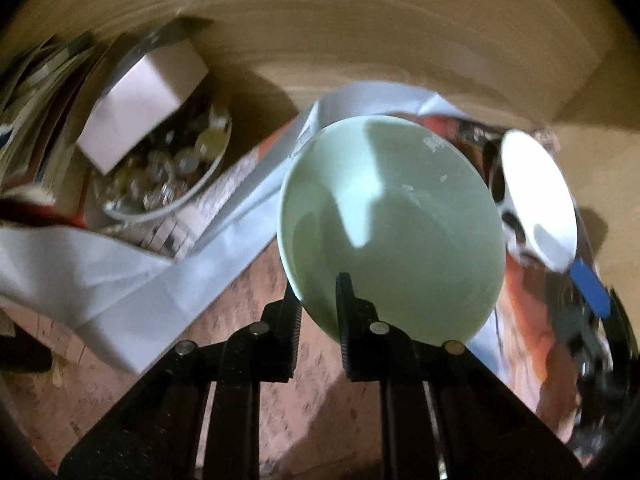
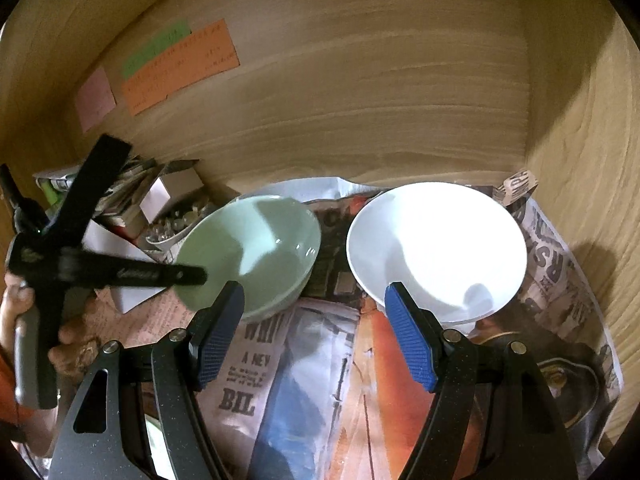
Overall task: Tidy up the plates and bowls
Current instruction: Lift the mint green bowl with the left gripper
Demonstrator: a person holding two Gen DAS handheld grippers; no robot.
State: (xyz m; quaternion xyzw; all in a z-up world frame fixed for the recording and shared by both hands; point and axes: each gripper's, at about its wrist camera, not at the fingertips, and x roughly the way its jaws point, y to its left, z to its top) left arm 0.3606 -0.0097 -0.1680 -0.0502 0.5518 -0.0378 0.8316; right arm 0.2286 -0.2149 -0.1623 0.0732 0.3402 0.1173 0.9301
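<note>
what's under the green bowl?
Under the green bowl a second rim shows, apparently another bowl it nests in; its inside is covered. Below lies newspaper; the part underneath is hidden.

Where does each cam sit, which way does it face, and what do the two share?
Left wrist: on the left tongs, looking steeply down at the green bowl whose rim they pinch.
Right wrist: on the open right tongs, looking down at the white bowl; a hand shows.
Shared: both bowls, newspaper.
</note>
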